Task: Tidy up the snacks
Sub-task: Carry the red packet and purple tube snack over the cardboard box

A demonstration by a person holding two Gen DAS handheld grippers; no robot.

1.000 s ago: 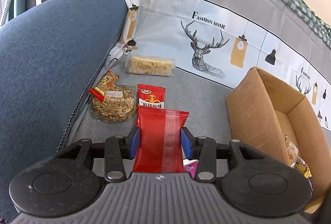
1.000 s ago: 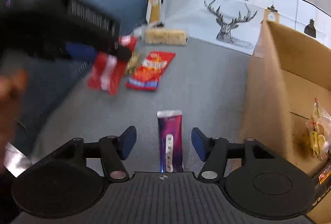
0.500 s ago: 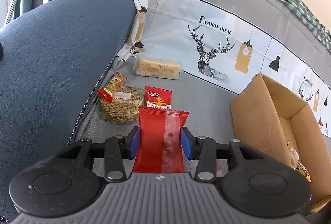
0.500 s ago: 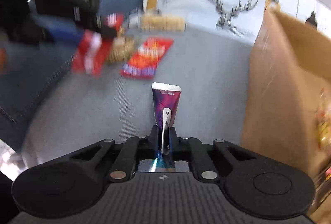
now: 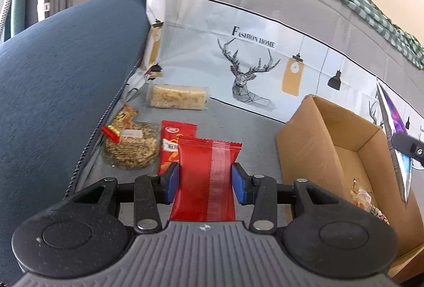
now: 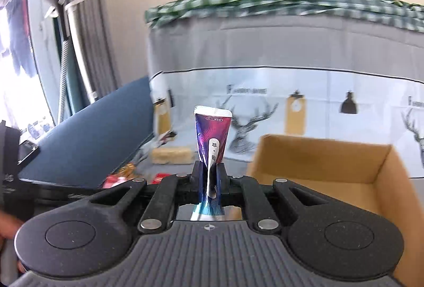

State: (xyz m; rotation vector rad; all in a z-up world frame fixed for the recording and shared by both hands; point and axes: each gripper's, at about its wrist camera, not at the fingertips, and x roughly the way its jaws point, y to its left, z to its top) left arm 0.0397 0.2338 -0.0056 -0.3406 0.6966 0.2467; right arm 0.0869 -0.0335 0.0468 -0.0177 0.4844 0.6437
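My left gripper (image 5: 206,182) is matt speckled black plastic, and the red packet (image 5: 206,178) looks glossy. The cardboard box (image 5: 304,154) is dull brown; the purple sachet (image 6: 212,138) is shiny foil.

The right gripper (image 6: 209,178) clamped onto the purple sachet (image 6: 212,136) that had lain flat on the grey sofa cover, then lifted it off, up beside the cardboard box (image 6: 379,175).
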